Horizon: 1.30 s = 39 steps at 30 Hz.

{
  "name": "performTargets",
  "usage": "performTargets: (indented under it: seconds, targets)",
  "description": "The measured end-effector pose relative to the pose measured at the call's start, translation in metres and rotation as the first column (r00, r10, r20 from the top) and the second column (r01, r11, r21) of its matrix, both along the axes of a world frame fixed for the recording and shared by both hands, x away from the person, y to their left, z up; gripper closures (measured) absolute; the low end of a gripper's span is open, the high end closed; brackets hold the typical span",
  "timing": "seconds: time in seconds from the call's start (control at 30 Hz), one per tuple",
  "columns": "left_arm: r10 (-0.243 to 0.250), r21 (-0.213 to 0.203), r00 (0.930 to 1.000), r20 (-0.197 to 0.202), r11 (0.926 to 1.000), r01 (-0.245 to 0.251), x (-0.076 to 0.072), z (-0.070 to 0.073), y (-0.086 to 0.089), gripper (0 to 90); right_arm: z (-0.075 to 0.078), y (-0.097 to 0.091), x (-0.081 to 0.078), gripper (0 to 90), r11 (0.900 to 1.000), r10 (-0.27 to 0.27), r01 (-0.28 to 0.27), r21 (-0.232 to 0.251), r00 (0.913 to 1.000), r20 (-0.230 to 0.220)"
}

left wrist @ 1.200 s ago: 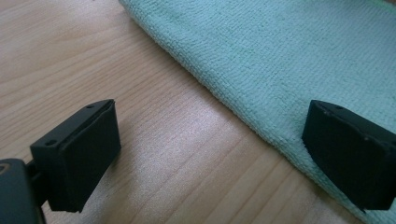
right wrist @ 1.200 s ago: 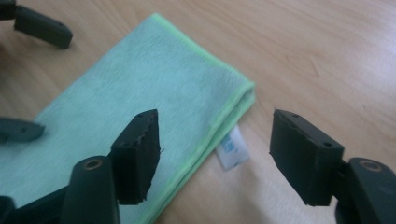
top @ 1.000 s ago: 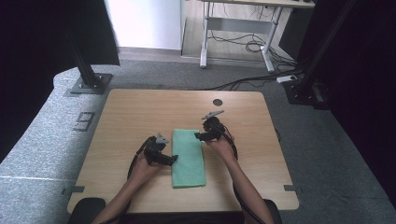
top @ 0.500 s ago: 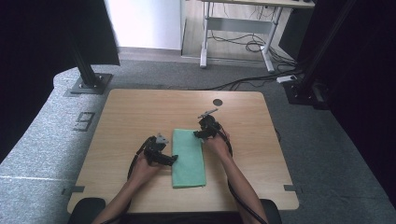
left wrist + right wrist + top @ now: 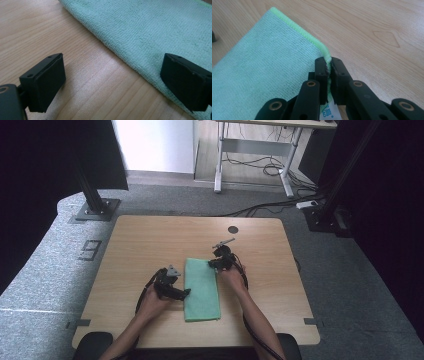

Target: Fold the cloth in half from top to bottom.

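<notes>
A folded green towel (image 5: 202, 290) lies flat near the middle of the wooden desk (image 5: 150, 240), its long sides running away from the person, with a short edge close to the desk's near side. No container stands on the desk; the towel is the one loose thing on it.

The right gripper (image 5: 218, 263) sits at the towel's far right corner. In the right gripper view its jaws have just been closing and now stand clenched on the towel's (image 5: 262, 75) bright green hem at that corner, the cloth pinched between the two black pads (image 5: 321, 72). A white label (image 5: 327, 111) with blue print hangs from the hem just beneath the jaws.

The left gripper (image 5: 180, 293) rests at the towel's left long edge, about halfway along it. In the left gripper view its jaws stand wide apart and released: one pad (image 5: 46, 80) is over bare wood, the other (image 5: 186, 80) is over the towel's (image 5: 150, 30) edge, with the folded hem running between them. Whether the pad over the cloth touches it I cannot tell.

A small dark round hole (image 5: 233, 229) shows in the desk top beyond the right gripper. Cables trail from both grippers back along the person's forearms.
</notes>
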<state>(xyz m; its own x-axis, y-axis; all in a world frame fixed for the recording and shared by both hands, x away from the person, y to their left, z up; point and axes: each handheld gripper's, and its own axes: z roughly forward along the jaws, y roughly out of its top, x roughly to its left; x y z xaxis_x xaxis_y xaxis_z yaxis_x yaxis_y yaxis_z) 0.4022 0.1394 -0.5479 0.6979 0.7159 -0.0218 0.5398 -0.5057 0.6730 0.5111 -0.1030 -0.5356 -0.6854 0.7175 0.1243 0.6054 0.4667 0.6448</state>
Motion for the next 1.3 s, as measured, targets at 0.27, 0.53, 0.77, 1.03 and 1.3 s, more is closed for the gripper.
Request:
performTargets:
  seconds: [0.27,0.53,0.77,1.03,1.3]
  targets:
    - [0.008,-0.001,1.0,0.004,1.0,-0.008,-0.001,-0.001,0.0,5.8,0.014,0.004,-0.008,85.0,0.9996,0.01,-0.008,-0.027,0.9988,0.048]
    - [0.014,-0.002,0.9999,0.006,0.9999,-0.014,-0.001,-0.001,-0.001,5.8,0.043,-0.005,-0.027,84.9,0.9972,0.07,-0.073,0.017,0.9898,0.124]
    - [0.017,0.0,0.9998,0.006,0.9999,-0.017,-0.001,-0.001,-0.001,5.8,0.066,-0.013,-0.052,84.9,0.9906,0.11,-0.123,0.06,0.9774,0.18]
    - [0.019,0.0,0.9998,0.005,0.9998,-0.019,-0.001,-0.001,-0.001,5.8,0.083,-0.017,-0.087,84.7,0.9786,0.171,-0.193,0.072,0.9572,0.233]
    - [0.022,0.001,0.9997,0.006,0.9998,-0.022,-0.001,-0.001,-0.001,5.8,0.089,-0.02,-0.124,84.7,0.9623,0.235,-0.261,0.075,0.9374,0.257]
